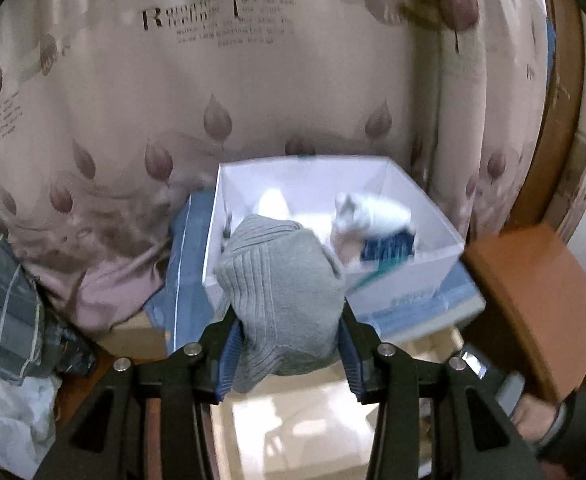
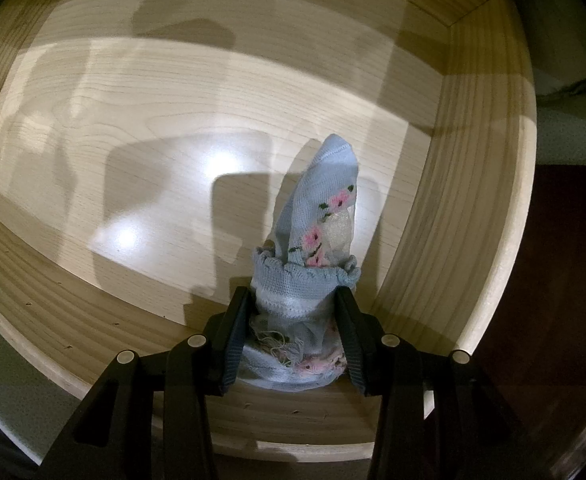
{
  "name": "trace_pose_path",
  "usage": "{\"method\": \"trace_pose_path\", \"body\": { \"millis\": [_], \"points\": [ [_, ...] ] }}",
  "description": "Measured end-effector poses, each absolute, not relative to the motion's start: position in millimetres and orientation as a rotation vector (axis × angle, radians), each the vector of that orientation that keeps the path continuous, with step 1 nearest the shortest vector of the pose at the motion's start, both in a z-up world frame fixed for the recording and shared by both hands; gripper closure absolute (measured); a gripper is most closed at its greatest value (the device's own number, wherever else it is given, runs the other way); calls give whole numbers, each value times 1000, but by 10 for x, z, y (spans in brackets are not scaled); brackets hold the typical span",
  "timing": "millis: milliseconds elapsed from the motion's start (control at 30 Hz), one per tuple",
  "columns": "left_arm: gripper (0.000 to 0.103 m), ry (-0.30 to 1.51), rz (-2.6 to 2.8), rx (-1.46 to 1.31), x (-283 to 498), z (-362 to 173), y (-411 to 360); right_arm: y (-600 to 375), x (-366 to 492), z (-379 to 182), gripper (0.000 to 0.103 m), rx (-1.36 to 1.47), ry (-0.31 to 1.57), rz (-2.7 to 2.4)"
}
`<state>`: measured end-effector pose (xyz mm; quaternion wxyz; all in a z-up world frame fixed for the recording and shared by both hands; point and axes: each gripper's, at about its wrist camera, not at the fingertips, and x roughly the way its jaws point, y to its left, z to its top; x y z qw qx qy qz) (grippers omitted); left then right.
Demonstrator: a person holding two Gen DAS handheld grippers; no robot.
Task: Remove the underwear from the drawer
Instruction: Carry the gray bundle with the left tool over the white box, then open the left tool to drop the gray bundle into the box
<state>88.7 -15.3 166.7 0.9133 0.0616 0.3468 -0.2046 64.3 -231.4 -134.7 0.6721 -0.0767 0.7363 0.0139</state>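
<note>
In the left wrist view my left gripper [image 1: 289, 332] is shut on a grey ribbed knit garment [image 1: 281, 280], held up in the air in front of a white open box [image 1: 433, 220]. The box holds white and dark blue cloth items [image 1: 377, 224]. In the right wrist view my right gripper [image 2: 297, 320] points down into a light wooden drawer [image 2: 473, 200] and is shut on a light blue knit garment with pink flowers [image 2: 321, 216]. That garment hangs from the pads, its tip near the drawer's floor. Nothing else lies on the visible floor of the drawer.
A beige curtain with leaf prints [image 1: 253, 80] hangs behind the box. The box stands on a blue folded cloth [image 1: 181, 272]. Plaid fabric [image 1: 5, 288] lies at the left, a brown wooden piece [image 1: 533, 300] at the right. A hand in a dark sleeve [image 1: 553, 420] shows at the lower right.
</note>
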Motion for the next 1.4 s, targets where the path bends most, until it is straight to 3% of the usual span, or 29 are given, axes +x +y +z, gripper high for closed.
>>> {"method": "trace_pose_path", "body": {
  "millis": [233,533,933,1400],
  "points": [
    [59,700,-432,81,1399,1831,-285,-2317,639,-1345,62,-173,1658,31],
    [59,817,-402,131,1952,1481,-509,-2320,634,-1344,62,-173,1658,31],
    [57,934,-405,210,2133,1071,-834,-2318,641,-1337,61,-176,1660,28],
    [47,995,-442,131,2104,1129,-707,-2310,645,-1336,61,-177,1663,23]
  ]
}}
